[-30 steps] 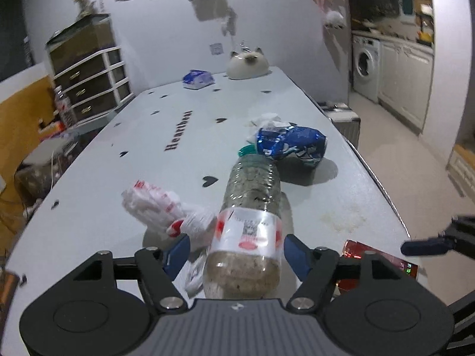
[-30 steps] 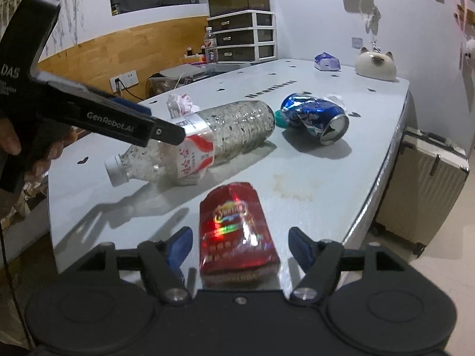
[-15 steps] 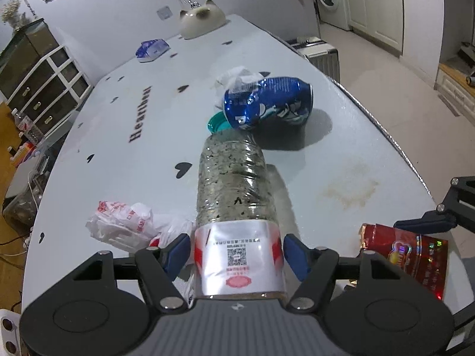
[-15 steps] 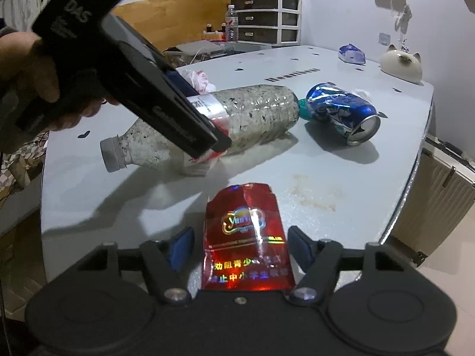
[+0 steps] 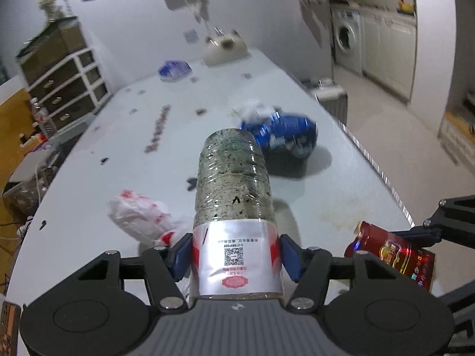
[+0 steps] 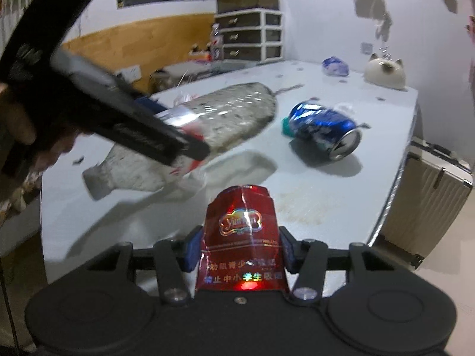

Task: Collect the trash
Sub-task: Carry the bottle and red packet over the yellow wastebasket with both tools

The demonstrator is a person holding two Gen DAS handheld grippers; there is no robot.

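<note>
Bottle (image 5: 234,195) is off the table (image 5: 124,136), label end clamped in the left gripper (image 5: 236,256). The right gripper (image 6: 239,247) is closing, its pads pressing the red packet (image 6: 242,237) near the table's edge. Beyond them the blue can (image 6: 323,129) lies on its side, a crumpled bag (image 5: 139,218) beside the bottle.

The left gripper (image 5: 234,255) was clamped shut on something; the right gripper's (image 6: 239,247) jaws were being closed.
</note>
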